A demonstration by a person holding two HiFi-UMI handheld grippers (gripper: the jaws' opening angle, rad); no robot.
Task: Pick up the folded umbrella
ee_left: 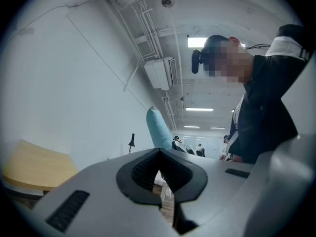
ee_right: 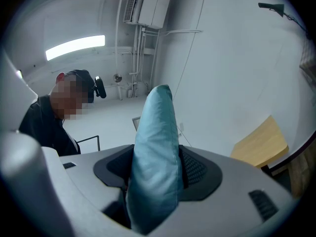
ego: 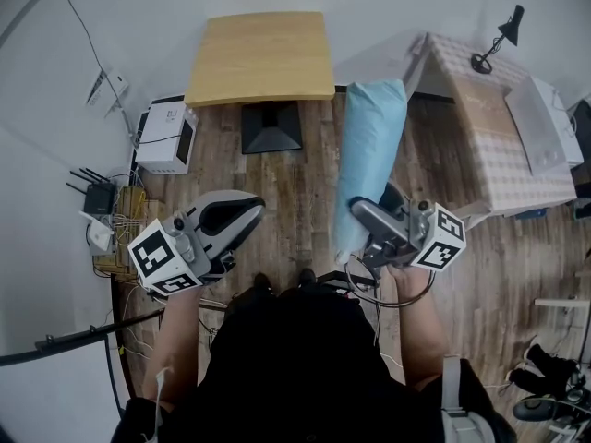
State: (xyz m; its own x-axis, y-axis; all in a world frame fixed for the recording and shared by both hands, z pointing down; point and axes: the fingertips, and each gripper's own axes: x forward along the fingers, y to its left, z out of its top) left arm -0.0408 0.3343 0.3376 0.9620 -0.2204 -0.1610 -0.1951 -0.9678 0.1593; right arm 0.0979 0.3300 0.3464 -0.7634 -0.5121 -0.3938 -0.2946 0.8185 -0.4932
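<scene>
Folded blue umbrella (ego: 369, 155) held clear of the floor, just right of the wooden table (ego: 260, 55), tip near the table's right front corner. Clamped at its lower end by the right gripper (ego: 367, 218); grip plain only in the right gripper view, jaws pressed to both sides. Left gripper (ego: 242, 212) on the person's side of the table, jaws together on nothing, seen only in the left gripper view

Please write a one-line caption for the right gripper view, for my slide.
Right gripper shut on the light blue folded umbrella, which rises between its jaws, with a white wall behind.
</scene>
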